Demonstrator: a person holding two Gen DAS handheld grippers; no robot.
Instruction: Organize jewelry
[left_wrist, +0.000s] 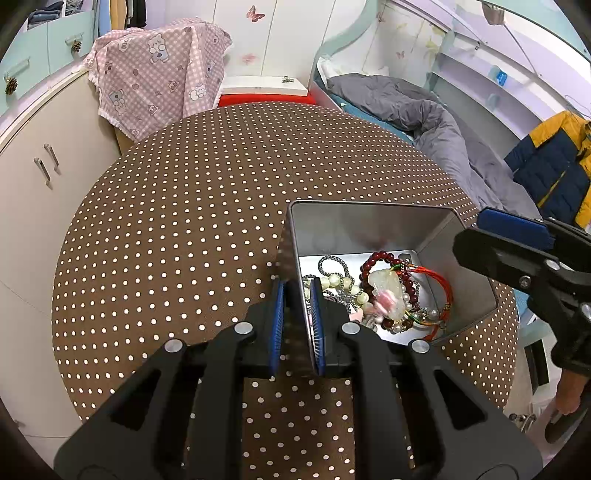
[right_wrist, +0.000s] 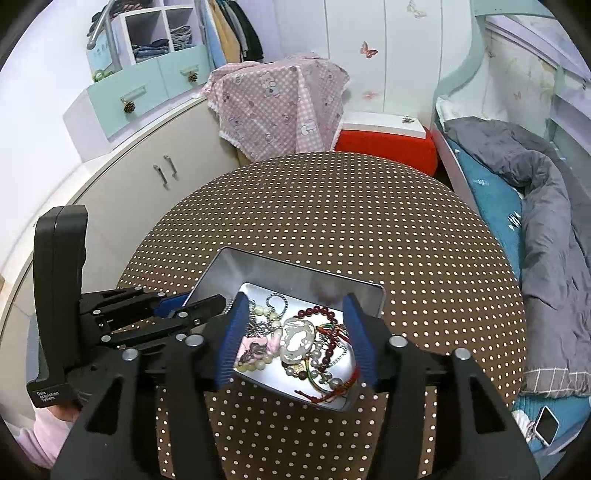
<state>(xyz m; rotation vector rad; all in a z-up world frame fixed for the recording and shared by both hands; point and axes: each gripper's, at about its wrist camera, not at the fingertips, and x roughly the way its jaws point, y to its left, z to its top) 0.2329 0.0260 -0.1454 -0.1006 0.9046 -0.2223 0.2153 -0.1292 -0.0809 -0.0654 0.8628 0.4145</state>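
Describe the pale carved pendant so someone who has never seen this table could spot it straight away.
On the brown polka-dot table stands an open silver tin full of tangled jewelry. Near the middle of that pile, on top, lies the pendant, next to a dark red bead bracelet and red cord. It is the one large, milky-white carved piece; everything around it is small beads, chain or string.

A home bedroom: bed (right_wrist: 491, 192) with grey duvet (right_wrist: 546, 206), wardrobe (right_wrist: 369, 55).
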